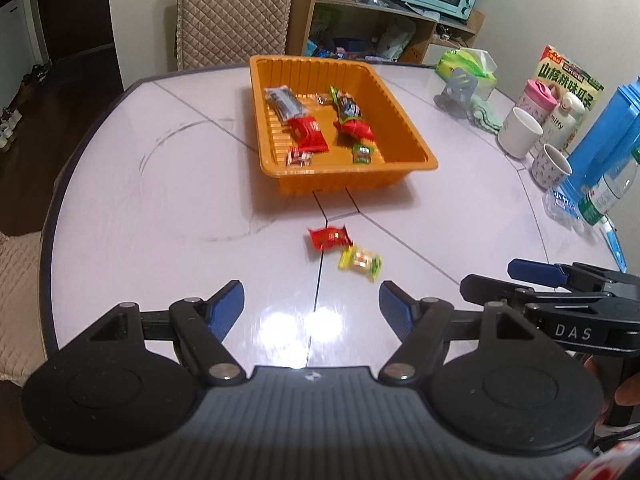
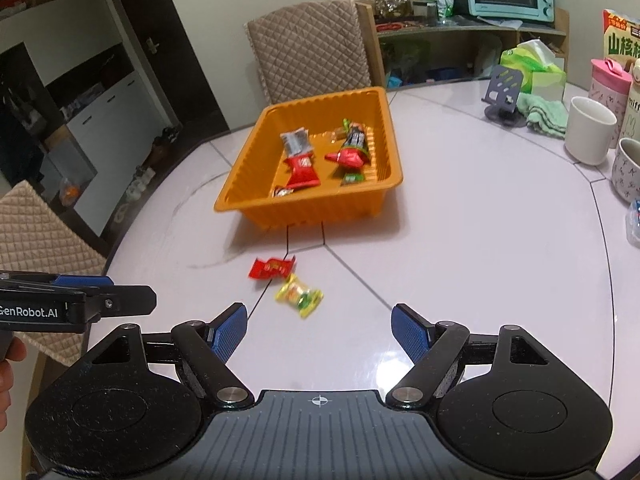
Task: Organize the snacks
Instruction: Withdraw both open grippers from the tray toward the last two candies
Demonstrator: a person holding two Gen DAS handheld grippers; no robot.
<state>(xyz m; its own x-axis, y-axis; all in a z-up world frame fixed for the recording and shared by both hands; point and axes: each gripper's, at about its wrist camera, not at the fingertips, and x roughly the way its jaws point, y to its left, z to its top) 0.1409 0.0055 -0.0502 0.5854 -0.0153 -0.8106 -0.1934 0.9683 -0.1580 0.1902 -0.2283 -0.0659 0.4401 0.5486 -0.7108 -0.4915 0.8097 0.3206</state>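
Most of my sorting looks done: the tray (image 1: 404, 120) already holds what I count as about seven snacks, though blur makes that count unsure. Two are left on the surface (image 1: 140, 220) just in front of it, a red packet (image 1: 329, 237) touching a yellow candy (image 1: 361, 263). My left gripper (image 1: 311, 305) and right gripper (image 2: 319, 330) both stand wide open and empty, short of the pair.

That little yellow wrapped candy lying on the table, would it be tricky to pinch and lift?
The yellow candy looks small and probably very light. Its shiny wrapper with twisted ends may crinkle and slip between the pads. It lies flat on the glossy table, so it could skid rather than roll if nudged, perhaps bumping the red packet beside it.
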